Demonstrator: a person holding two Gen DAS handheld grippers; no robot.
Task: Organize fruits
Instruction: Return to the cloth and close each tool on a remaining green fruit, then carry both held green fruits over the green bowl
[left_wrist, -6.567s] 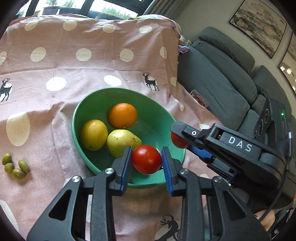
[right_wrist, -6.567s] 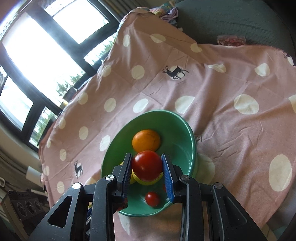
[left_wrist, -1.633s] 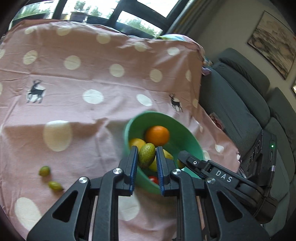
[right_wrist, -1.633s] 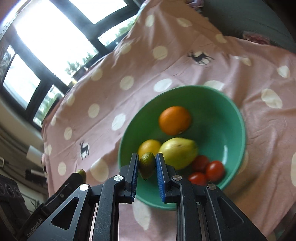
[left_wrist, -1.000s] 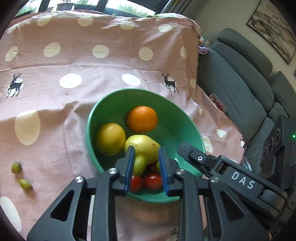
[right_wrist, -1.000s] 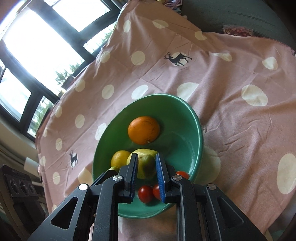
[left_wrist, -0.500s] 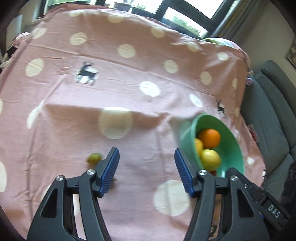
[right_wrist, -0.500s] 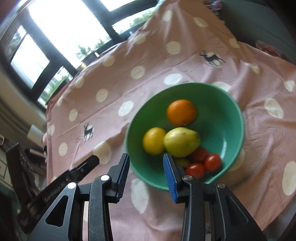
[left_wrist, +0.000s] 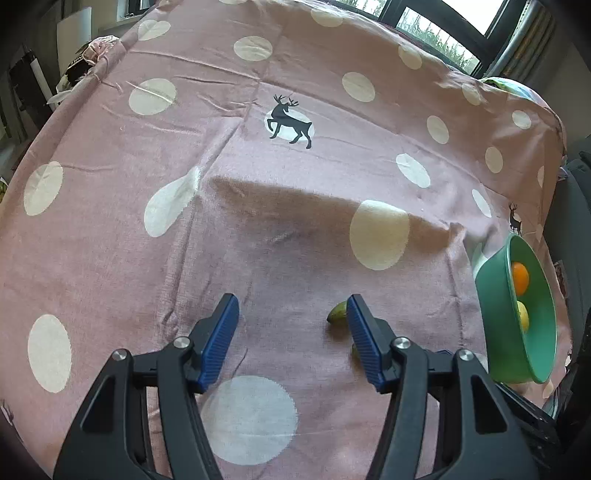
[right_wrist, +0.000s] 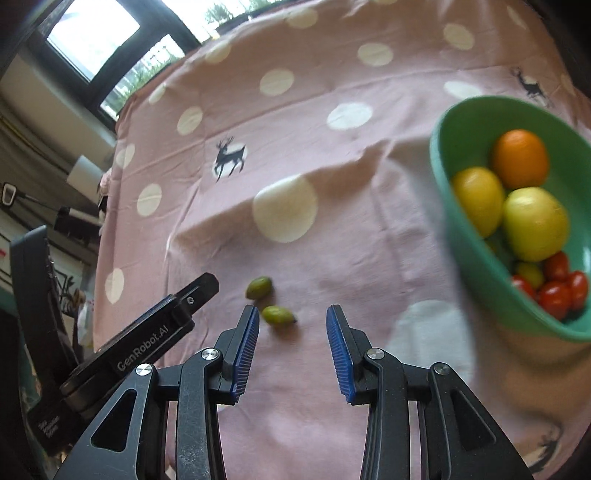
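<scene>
- Fruits lie in two places: most sit in the green bowl (right_wrist: 454, 206), and two small green olive-like fruits rest on the pink spotted cloth (right_wrist: 332, 229) outside it.
- In the right wrist view the bowl is at about 3 o'clock; it holds an orange (right_wrist: 520, 158), a lemon (right_wrist: 478, 199), a yellow-green pear (right_wrist: 535, 221) and several red tomatoes (right_wrist: 556, 291).
- The upper green fruit (right_wrist: 259, 287) lies just beside the lower green fruit (right_wrist: 277, 314), near 9 o'clock of the frame's middle.
- The right gripper (right_wrist: 292, 334) is spread with nothing between its blue pads (right_wrist: 245, 350); the lower green fruit lies just ahead of its left pad, apart from it.
- The left gripper (left_wrist: 291, 325) is likewise spread and empty, its jaws having just narrowed a little; one green fruit peeks out beside its right pad, and whether they touch cannot be told.
- In the left wrist view the bowl sits at 3 o'clock, at the cloth's edge.
- The left gripper's body shows at 8 o'clock in the right wrist view, its tip near the upper green fruit.
</scene>
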